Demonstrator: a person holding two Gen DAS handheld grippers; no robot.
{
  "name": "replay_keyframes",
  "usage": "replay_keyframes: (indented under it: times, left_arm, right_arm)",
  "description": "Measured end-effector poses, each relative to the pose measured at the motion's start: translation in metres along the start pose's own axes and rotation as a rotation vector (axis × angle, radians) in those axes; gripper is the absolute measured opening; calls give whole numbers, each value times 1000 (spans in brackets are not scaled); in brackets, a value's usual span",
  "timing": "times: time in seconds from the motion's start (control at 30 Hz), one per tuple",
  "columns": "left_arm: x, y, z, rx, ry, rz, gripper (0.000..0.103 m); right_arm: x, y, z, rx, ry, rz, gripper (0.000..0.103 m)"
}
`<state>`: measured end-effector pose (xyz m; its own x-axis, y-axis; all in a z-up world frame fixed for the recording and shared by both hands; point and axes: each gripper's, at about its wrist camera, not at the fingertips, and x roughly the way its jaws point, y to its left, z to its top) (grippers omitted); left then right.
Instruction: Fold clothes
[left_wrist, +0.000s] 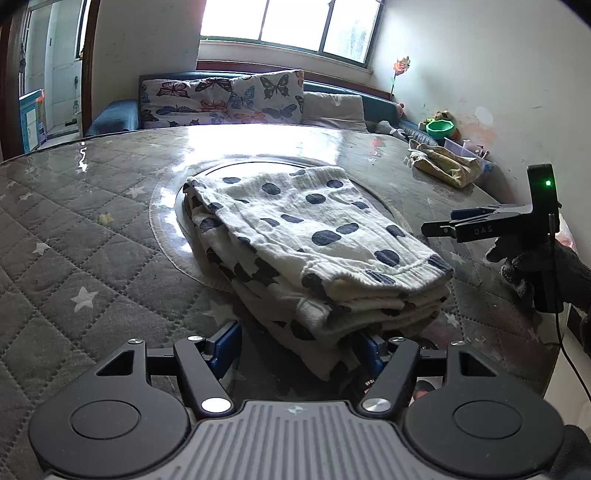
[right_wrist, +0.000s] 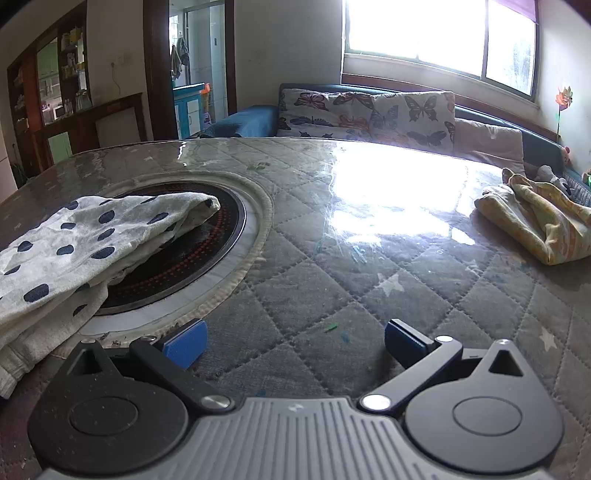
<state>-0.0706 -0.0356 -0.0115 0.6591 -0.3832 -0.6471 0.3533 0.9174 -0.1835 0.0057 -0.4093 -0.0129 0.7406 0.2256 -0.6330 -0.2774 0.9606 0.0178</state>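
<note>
A white garment with dark blue dots lies folded in several layers on the round table, over a dark round hotplate. It also shows at the left of the right wrist view. My left gripper is open, its blue pads on either side of the stack's near corner, which reaches between them. My right gripper is open and empty, low over the table to the right of the garment. It shows from the side in the left wrist view.
The table has a grey quilted star-pattern cover under clear plastic. A crumpled yellow cloth lies at the far right edge. A sofa with butterfly cushions stands behind, under a window. A green bowl sits by the wall.
</note>
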Motion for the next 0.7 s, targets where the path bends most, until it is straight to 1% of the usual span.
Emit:
replay_keyframes:
  times: [0.43, 0.53, 0.7]
  left_arm:
    - [4, 10, 5, -7, -5, 38, 70]
    - [5, 14, 7, -8, -10, 58, 70]
    - [6, 27, 15, -17, -22, 116, 70]
  right_arm:
    - [0, 0, -1, 1, 0, 0, 103]
    - [0, 1, -2, 1, 0, -1, 103]
    - [-1, 4, -2, 0, 0, -4, 103]
